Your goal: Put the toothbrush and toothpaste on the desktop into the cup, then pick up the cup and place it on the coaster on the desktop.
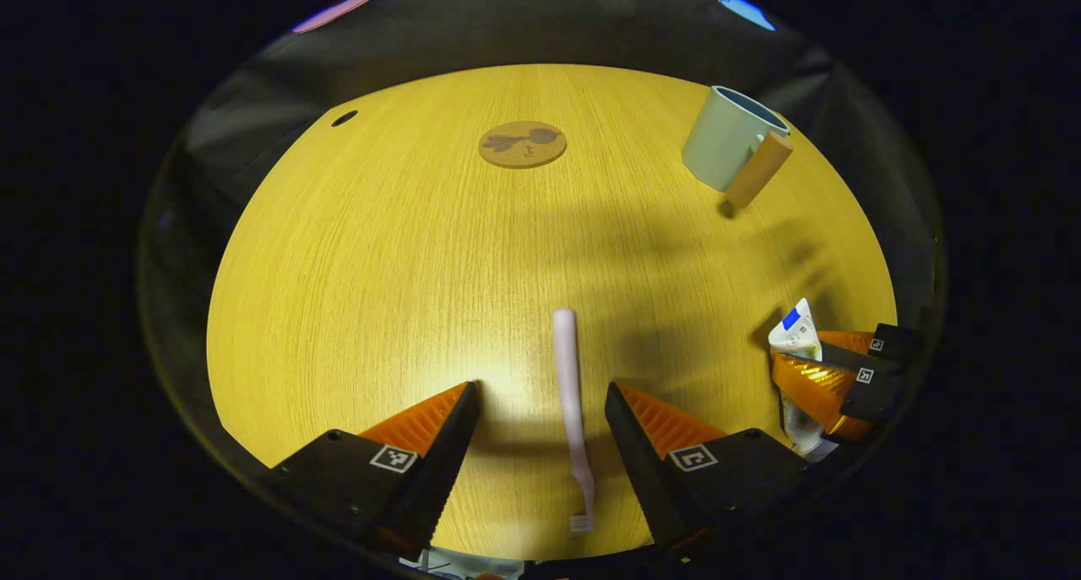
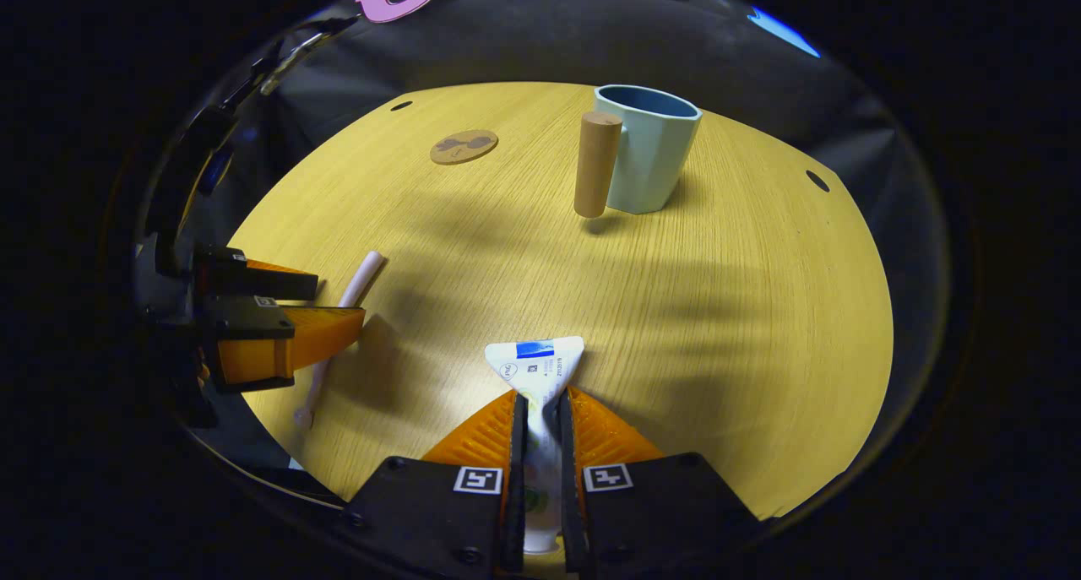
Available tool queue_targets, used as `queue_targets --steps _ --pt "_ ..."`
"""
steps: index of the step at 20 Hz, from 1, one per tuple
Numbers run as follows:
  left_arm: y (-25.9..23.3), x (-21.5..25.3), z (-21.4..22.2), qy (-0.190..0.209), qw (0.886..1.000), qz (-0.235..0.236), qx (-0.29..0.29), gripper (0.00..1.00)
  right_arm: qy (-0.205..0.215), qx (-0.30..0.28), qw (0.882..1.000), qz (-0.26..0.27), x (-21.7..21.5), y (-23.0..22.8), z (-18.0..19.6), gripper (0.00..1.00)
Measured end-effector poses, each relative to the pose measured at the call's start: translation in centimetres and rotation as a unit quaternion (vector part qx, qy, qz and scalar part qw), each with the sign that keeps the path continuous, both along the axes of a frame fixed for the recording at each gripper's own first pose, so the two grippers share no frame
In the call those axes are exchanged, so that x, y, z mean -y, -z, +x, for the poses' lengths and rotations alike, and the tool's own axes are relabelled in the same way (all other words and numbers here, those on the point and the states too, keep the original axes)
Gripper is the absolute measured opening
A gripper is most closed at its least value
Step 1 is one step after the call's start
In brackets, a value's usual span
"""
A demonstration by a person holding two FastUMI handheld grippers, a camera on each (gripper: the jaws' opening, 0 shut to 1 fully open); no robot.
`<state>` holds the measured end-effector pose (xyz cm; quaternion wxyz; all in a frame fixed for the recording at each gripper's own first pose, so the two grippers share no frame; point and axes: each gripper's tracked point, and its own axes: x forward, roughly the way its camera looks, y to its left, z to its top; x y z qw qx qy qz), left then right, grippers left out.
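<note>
A pale pink toothbrush lies flat on the wooden table, between the fingers of my open left gripper, which touch neither side of it. My right gripper is shut on a white toothpaste tube, whose crimped end sticks out ahead of the fingers. The pale blue-green cup with a round wooden handle stands upright at the far side. A round wooden coaster lies flat at the back of the table. In the right gripper view, the left gripper sits over the toothbrush.
The round wooden table has small dark holes near its far rim. Bare tabletop stretches between the grippers, the cup and the coaster. Black cloth surrounds the table.
</note>
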<state>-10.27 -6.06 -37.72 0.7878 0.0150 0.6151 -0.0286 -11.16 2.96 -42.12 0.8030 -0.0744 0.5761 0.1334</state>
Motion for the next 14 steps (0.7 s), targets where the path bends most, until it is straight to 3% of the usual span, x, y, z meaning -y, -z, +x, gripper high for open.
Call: queue_targets --steps 4,5,10,11,13,14 --pt "0.1 0.7 0.2 -0.005 1.0 0.002 -0.03 0.84 -0.002 -0.001 1.0 0.003 0.0 0.0 0.0 0.21" --pt "0.0 0.9 0.1 -0.001 1.0 0.002 -0.029 0.72 -0.003 -0.001 1.0 0.004 0.0 0.0 0.1 0.21" --pt "0.1 1.7 0.4 0.004 1.0 -0.002 -0.027 0.36 -0.007 -0.003 1.0 0.005 0.0 0.0 0.1 0.21" --pt "0.0 1.8 0.5 0.005 1.0 -0.004 -0.023 0.2 -0.008 -0.003 1.0 0.005 0.0 0.0 0.1 0.21" --pt "0.0 1.9 0.7 0.002 1.0 -0.009 -0.013 0.06 -0.01 -0.002 1.0 0.005 0.0 0.0 0.1 0.21" --pt "0.0 1.9 0.8 0.004 1.0 -0.012 -0.006 0.05 -0.012 -0.002 1.0 0.005 0.0 0.0 0.1 0.21"
